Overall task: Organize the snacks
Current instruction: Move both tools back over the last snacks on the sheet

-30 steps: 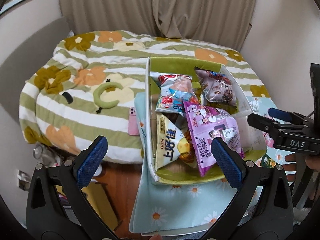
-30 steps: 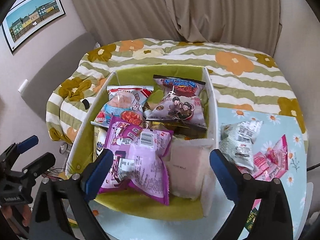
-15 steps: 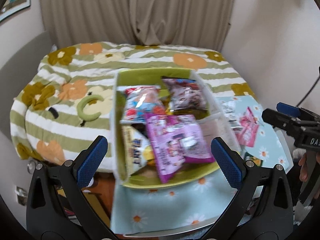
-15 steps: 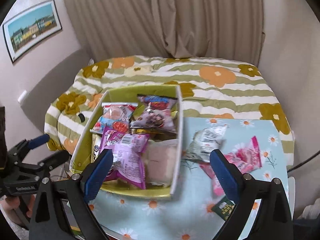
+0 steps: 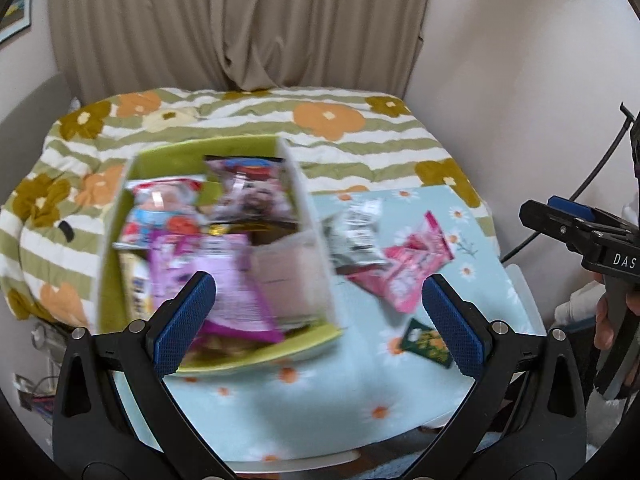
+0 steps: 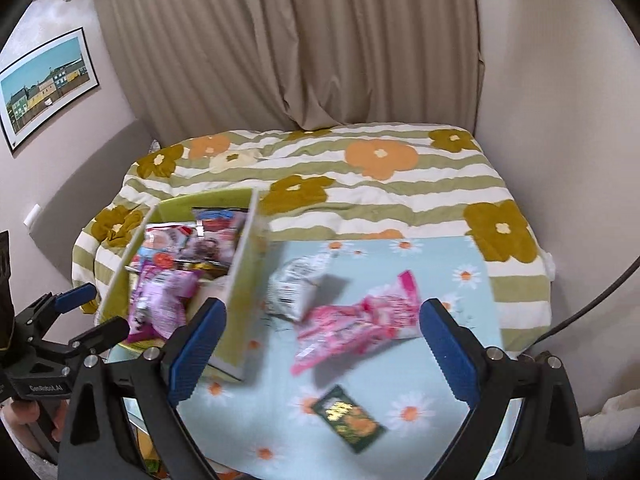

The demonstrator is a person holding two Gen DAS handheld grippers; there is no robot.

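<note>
With both grippers held wide apart and empty above the daisy-print cloth [image 6: 400, 432], the sorting looks part done: the green bin [image 5: 208, 152] holds several packets, while a silver packet [image 6: 298, 286], a pink packet [image 6: 352, 326] and a small dark green sachet [image 6: 348, 418] lie outside it. The right gripper [image 6: 322, 354], seemingly nearest, must descend and close on one. Only its view shows the framed picture [image 6: 46, 84]; the left gripper [image 5: 320, 326] frames the bin.

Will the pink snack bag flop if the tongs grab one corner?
Probably. The pink snack bag looks like thin, crinkled film, so it would likely sag and bend. It looks puffy, so probably light. Its glossy wrapper might slip between the right tongs.
</note>
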